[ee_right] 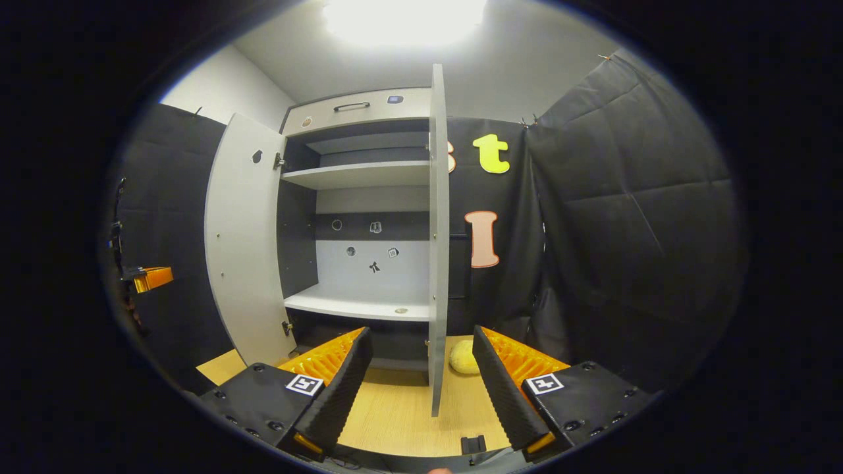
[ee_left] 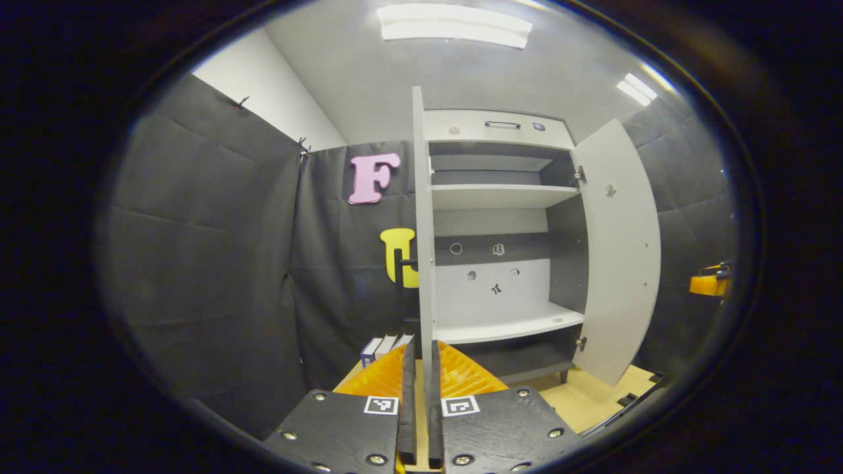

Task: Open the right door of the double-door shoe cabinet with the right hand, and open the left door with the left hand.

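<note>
My left tongs (ee_left: 421, 388) sit at the bottom centre of the left gripper view, nearly together, with the thin front edge of the cabinet's left door (ee_left: 425, 217) running up between them; whether both sides actually press the panel I cannot tell, but that is how I would hold an edge to swing it. The door stands edge-on to me, so I judge it is swung well out. In the same view the right door (ee_left: 619, 250) hangs wide open at the right of the frame, showing the shelves (ee_left: 500, 194) and the pale back panel inside. In the right gripper view my right tongs (ee_right: 421, 388) are spread wide apart at the bottom of the frame and grip nothing; the right door's edge (ee_right: 438, 230) rises between and beyond them, apart from both sides, which suggests that door is already let go. The left door (ee_right: 244, 243) shows there at the left of the frame, open too. A small yellowish round thing (ee_right: 464, 357) lies on the wooden tabletop (ee_right: 402, 415) near the cabinet's foot. Both doors look open, so the task seems close to done; what remains, I think, is releasing the left door cleanly.
</note>
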`<action>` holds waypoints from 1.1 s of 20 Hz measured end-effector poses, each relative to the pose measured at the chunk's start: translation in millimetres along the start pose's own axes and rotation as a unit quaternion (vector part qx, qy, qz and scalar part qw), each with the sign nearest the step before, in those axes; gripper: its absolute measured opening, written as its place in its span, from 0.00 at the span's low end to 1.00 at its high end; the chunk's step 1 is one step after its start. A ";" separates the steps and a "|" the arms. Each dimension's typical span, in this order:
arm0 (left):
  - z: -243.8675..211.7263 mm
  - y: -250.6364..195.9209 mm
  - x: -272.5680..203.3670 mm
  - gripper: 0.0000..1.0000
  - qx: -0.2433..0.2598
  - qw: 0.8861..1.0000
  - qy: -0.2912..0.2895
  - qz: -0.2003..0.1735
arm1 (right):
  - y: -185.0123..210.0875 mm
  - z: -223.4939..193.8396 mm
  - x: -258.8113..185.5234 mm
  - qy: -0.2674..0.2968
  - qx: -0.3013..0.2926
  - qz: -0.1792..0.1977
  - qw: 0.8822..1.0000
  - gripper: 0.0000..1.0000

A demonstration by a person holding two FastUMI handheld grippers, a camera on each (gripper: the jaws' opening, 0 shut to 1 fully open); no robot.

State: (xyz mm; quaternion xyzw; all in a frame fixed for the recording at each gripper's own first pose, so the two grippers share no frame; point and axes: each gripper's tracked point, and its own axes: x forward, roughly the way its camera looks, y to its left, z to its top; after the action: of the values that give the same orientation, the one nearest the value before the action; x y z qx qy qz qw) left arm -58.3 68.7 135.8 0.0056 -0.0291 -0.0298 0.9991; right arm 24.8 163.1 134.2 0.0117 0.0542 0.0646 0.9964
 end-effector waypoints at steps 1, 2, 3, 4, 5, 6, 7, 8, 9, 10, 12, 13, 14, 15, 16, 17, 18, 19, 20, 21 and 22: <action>0.7 -1.6 -7.9 0.12 -0.002 1.000 -0.003 0.004 | -1.1 1.2 -4.0 -0.003 -0.001 0.000 1.000 0.96; -0.3 -0.6 -11.9 0.29 -0.003 1.000 -0.005 0.010 | -2.4 2.6 -8.2 -0.006 -0.001 0.001 1.000 0.92; -2.1 1.8 -18.0 0.32 -0.004 1.000 -0.005 0.018 | -1.8 3.0 -10.7 -0.008 -0.002 0.001 1.000 0.92; -4.7 2.4 -25.0 0.35 -0.007 1.000 -0.005 0.022 | -3.2 3.5 -13.6 -0.010 -0.002 0.001 1.000 0.92; -7.4 4.8 -28.9 0.38 -0.011 0.999 -0.003 0.030 | -4.0 3.7 -15.7 -0.011 -0.003 0.001 1.000 0.92; -10.5 8.4 -33.4 0.41 -0.014 0.999 0.000 0.036 | -4.6 3.5 -18.6 -0.012 -0.004 0.001 1.000 0.92; -13.6 12.1 -36.8 0.44 -0.016 0.999 0.003 0.043 | -5.9 4.5 -20.3 -0.013 -0.005 0.001 1.000 0.92; -15.5 14.6 -38.7 0.44 -0.017 0.999 0.005 0.049 | -7.7 5.3 -21.9 -0.014 -0.005 0.000 1.000 0.96; -16.2 16.5 -41.6 0.45 -0.019 0.998 0.005 0.053 | -8.7 4.7 -23.4 -0.015 -0.005 0.000 1.000 0.92; -16.0 18.0 -44.1 0.44 -0.020 0.998 0.003 0.057 | -8.5 5.0 -23.7 -0.016 -0.004 0.000 1.000 0.96; -14.3 21.8 -48.3 0.45 -0.019 0.998 -0.001 0.064 | -10.0 5.9 -24.5 -0.017 -0.002 0.001 1.000 0.96; -12.5 21.5 -50.1 0.45 -0.017 0.998 -0.003 0.064 | -11.4 5.5 -24.6 -0.018 -0.001 0.001 1.000 0.96; -12.1 20.1 -50.6 0.45 -0.015 0.998 -0.004 0.065 | -12.6 6.0 -24.7 -0.018 0.000 0.001 1.000 0.96; -10.7 19.9 -50.2 0.45 -0.013 0.998 -0.006 0.066 | -13.3 5.4 -24.9 -0.018 0.000 0.001 1.000 0.96; -9.8 17.4 -49.4 0.45 -0.011 0.998 -0.007 0.065 | -14.4 4.8 -25.0 -0.018 0.000 0.001 1.000 0.92; -8.8 15.8 -50.6 0.45 -0.009 0.998 -0.007 0.065 | -15.7 3.7 -24.7 -0.017 -0.001 0.000 1.000 0.92; -9.6 14.0 -50.0 0.45 -0.008 0.998 -0.007 0.064 | -17.3 3.5 -23.8 -0.016 -0.001 -0.001 1.000 0.92; -10.4 10.3 -49.3 0.44 -0.007 0.998 -0.003 0.060 | -18.2 2.8 -23.7 -0.016 -0.002 -0.002 1.000 0.92; -13.4 8.1 -47.1 0.44 -0.006 0.998 -0.002 0.058 | -19.8 3.4 -23.8 -0.017 -0.002 -0.003 1.000 0.92; -14.0 5.5 -46.1 0.45 -0.009 0.998 -0.001 0.055 | -21.0 3.5 -23.3 -0.017 -0.002 -0.004 1.000 0.92; -14.4 2.0 -44.4 0.45 -0.016 0.999 -0.004 0.049 | -22.1 3.4 -24.2 -0.017 -0.001 -0.005 1.000 0.92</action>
State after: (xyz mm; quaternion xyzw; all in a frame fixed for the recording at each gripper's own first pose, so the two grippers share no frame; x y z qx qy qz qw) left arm -101.5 73.5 118.9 -0.0120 -0.0326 0.0191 0.9992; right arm 4.1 138.0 139.4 0.0112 0.0373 0.0591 0.9975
